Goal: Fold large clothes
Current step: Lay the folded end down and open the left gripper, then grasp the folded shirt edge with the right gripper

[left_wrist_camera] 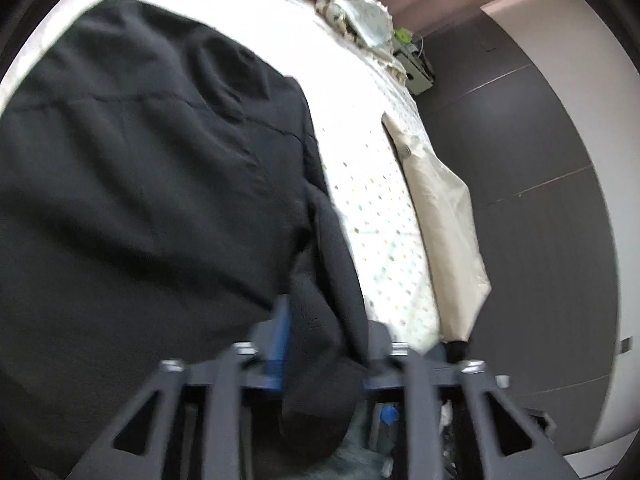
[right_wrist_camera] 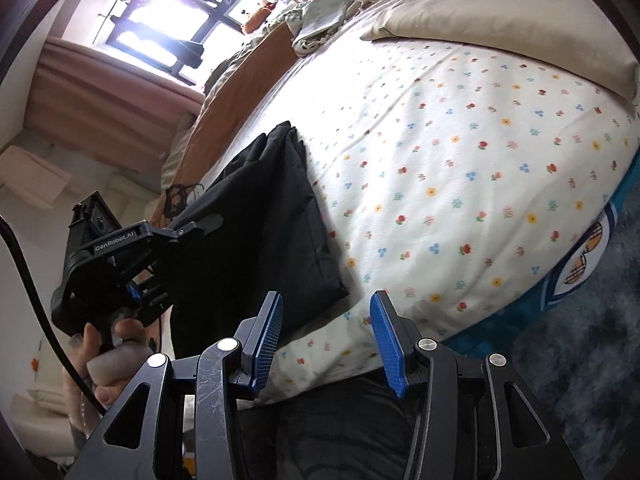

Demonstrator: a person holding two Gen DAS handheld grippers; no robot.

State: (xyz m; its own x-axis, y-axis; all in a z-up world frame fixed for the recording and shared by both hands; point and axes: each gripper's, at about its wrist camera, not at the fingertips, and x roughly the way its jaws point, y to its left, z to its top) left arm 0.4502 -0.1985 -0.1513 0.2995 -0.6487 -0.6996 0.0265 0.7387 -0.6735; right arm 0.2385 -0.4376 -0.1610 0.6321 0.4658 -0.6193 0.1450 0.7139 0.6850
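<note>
A large black garment (left_wrist_camera: 140,160) lies on the flowered bed sheet (right_wrist_camera: 460,160), folded into a long strip (right_wrist_camera: 296,220) near the bed's left side. My left gripper (left_wrist_camera: 328,344) is at the garment's near end. A bunched fold of the black cloth sits between its jaws, which stand apart. From the right wrist view, one finger (right_wrist_camera: 200,223) of it shows above the cloth, and a hand (right_wrist_camera: 112,344) holds its handle. My right gripper (right_wrist_camera: 326,328) hovers open over the bed's near edge with nothing between its blue pads.
A beige pillow (right_wrist_camera: 500,12) lies at the far right of the bed. A crumpled pale cloth pile (right_wrist_camera: 320,20) sits at the far end. Dark wardrobe doors (left_wrist_camera: 520,160) stand beside the bed. A blue rug (right_wrist_camera: 580,360) covers the floor on the right.
</note>
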